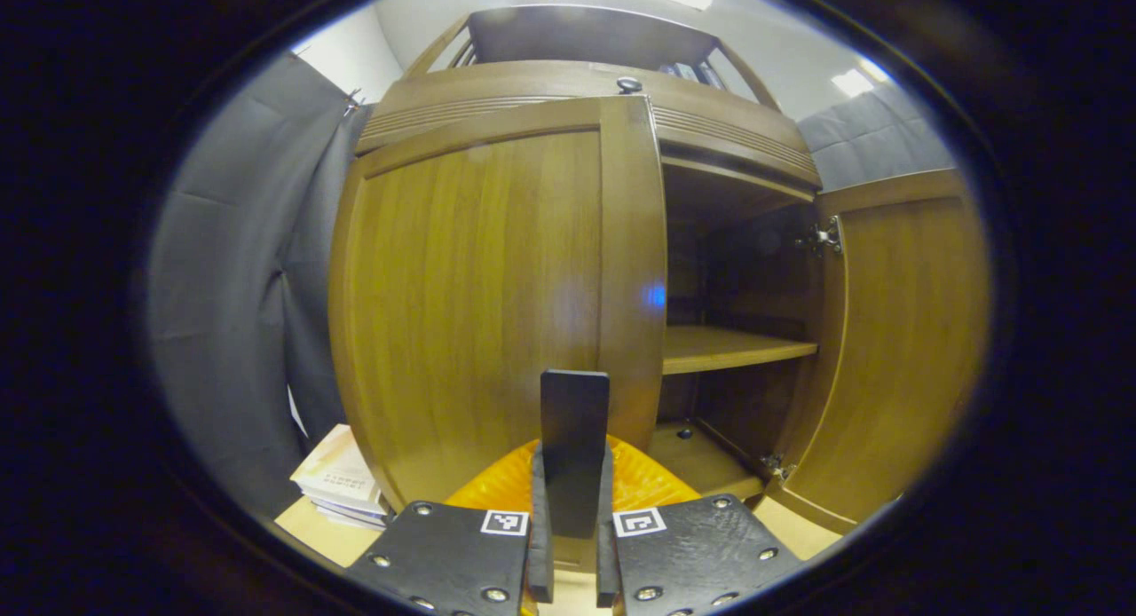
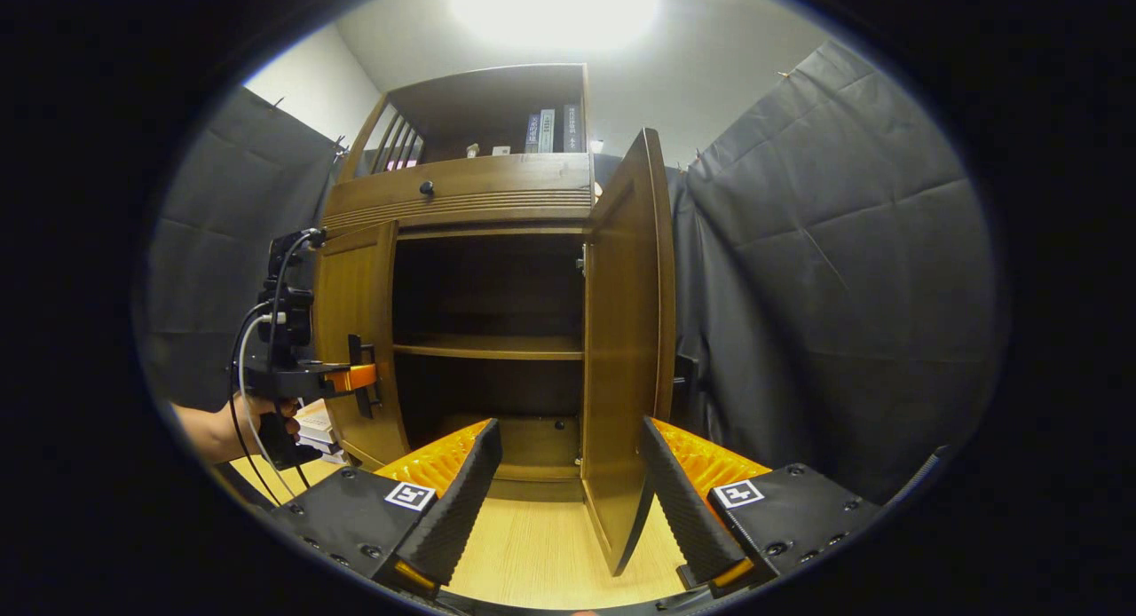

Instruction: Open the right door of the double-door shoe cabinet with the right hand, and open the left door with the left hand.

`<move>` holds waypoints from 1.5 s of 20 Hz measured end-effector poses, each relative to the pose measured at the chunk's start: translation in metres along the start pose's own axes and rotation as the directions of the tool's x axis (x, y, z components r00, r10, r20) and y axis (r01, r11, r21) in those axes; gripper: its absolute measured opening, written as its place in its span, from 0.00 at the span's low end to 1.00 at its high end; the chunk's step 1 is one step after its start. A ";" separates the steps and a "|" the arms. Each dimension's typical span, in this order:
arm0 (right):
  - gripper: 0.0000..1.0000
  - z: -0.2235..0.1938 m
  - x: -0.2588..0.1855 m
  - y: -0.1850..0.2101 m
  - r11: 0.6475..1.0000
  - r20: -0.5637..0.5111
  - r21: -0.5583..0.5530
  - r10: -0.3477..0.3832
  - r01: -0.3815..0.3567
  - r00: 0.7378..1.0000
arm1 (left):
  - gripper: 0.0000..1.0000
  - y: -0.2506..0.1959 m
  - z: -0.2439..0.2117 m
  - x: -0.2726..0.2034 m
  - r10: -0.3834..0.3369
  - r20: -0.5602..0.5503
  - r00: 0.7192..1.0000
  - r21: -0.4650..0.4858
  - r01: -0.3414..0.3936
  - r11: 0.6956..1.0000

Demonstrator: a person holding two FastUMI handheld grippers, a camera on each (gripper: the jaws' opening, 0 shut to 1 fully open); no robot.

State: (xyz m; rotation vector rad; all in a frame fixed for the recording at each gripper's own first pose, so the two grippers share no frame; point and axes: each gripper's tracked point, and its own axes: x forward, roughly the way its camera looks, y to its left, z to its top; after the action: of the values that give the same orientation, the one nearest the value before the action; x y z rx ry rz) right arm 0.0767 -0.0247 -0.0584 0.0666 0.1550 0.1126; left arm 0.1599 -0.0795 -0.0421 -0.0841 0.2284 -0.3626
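The wooden shoe cabinet's left door (image 1: 470,305) stands nearly flush with the cabinet front. Its dark upright handle (image 1: 575,403) sits between the fingers of my left gripper (image 1: 572,456), which is shut on it. In the right gripper view, that left gripper (image 2: 362,387) is held by a hand (image 2: 222,425) at the left door (image 2: 355,332). The right door (image 2: 626,350) is swung wide open, edge-on to me. My right gripper (image 2: 570,434) is open, its fingers standing either side of the door's lower edge without pressing it. The right door (image 1: 905,350) also hangs open in the left gripper view.
Inside the cabinet a bare shelf (image 2: 488,345) crosses the dark interior. A drawer knob (image 1: 628,84) sits above the doors, with books (image 2: 550,130) on the top shelf. A stack of papers (image 1: 342,483) lies left of the cabinet. Grey curtain (image 2: 816,288) hangs close on the right.
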 end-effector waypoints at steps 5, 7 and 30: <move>0.98 0.005 -0.010 0.009 1.000 0.012 0.001 0.025 -0.025 1.000 | 0.23 0.001 0.015 0.004 0.016 -0.002 1.000 -0.004 -0.016 1.000; 0.93 0.004 -0.013 0.014 0.999 0.012 0.001 0.036 -0.036 0.999 | 0.22 0.005 0.017 0.002 0.024 -0.002 1.000 -0.012 -0.024 1.000; 0.93 0.014 -0.034 0.086 0.983 0.023 -0.025 0.180 -0.180 0.983 | 0.20 0.055 0.049 -0.003 0.165 -0.007 0.986 -0.051 -0.165 0.985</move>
State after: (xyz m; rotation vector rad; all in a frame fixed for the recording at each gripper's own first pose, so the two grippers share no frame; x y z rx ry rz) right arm 0.0364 0.0561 -0.0334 0.0591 0.1222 0.2942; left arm 0.1873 -0.0251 -0.0009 -0.1145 0.2458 -0.1921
